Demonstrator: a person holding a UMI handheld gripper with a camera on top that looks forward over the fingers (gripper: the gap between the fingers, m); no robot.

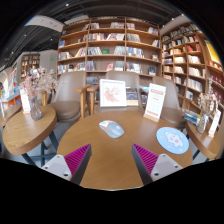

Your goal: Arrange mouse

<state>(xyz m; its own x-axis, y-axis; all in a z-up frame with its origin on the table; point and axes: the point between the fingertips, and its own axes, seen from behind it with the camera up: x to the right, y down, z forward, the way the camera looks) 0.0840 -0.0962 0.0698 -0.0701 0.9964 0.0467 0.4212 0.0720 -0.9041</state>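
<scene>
Jaws are spread wide with nothing in them, gripper point(112, 160) hovering over the near edge of the round wooden tabletop point(95, 170). The mouse point(112, 128) sits out in the middle, well beyond the fingers, a bit left of a round blue mat point(172, 139). I'd say the approach is the step here: come in low and straight, line the pads up on the mouse's long sides, close gently so it doesn't skid. It's a pale, whitish-grey mouse, smooth low dome, lying slightly angled. Probably slippery. Signs point(113, 93) stand behind it.
</scene>
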